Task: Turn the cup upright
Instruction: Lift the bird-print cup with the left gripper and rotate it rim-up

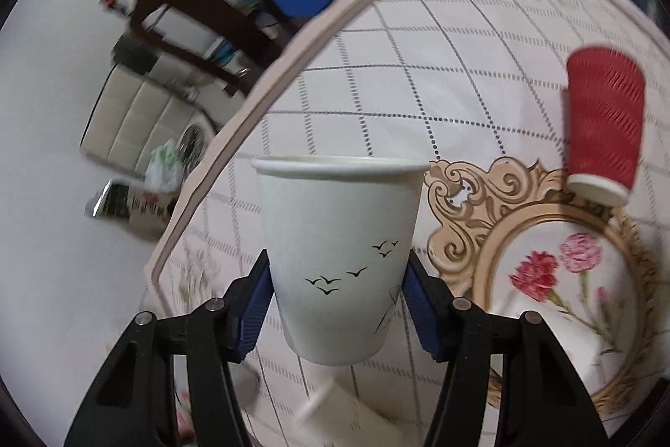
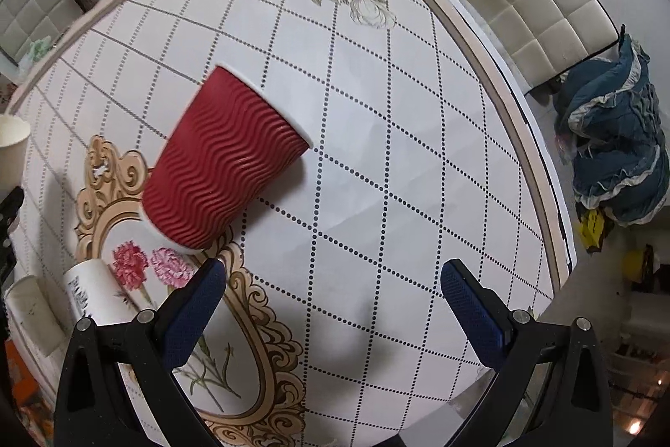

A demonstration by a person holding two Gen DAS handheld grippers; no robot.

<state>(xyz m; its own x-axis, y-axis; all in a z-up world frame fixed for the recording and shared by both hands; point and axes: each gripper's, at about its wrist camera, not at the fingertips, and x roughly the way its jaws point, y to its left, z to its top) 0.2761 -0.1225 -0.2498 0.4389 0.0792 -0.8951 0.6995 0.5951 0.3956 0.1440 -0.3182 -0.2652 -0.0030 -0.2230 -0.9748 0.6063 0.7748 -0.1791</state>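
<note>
Pale paper cup (image 1: 339,258), printed with small black birds, clamped rim-up between the blue pads (image 1: 251,313) of the left claw (image 1: 337,304), held above the table (image 1: 418,91). Could slip or crumple from the thin wall yielding under the squeeze, or tip if set down crooked. Ahead and left of the wide-open, empty right claw (image 2: 333,300): a ribbed red cup (image 2: 226,162), apparently rim-down.

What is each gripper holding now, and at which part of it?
The left gripper holds the white bird-print cup by its lower side walls, rim up. The right gripper is open and holds nothing.
</note>
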